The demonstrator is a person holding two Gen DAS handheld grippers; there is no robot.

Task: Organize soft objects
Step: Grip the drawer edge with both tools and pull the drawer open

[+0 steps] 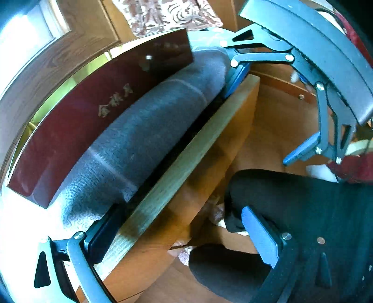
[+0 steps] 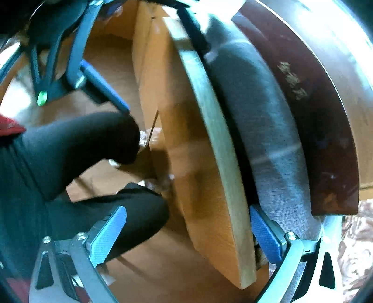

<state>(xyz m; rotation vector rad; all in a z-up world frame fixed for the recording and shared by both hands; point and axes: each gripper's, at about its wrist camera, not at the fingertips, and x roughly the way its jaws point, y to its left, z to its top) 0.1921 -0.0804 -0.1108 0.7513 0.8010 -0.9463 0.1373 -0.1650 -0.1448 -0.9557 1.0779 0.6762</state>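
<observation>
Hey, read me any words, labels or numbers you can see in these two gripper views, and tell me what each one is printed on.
Gold characters on the dark red glossy board, beside the grey patterned fabric: a short row of East Asian script, too blurred and distorted to read for certain.
The same gold characters in the right wrist view: blurred, unreadable.
No other words, numbers or labels can be read in either view.

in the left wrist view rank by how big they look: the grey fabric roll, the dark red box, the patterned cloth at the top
1. grey fabric roll and dark red box: alike, both close to the camera, so unranked.
2. patterned cloth: smallest, though farther away and cut off by the frame.
</observation>
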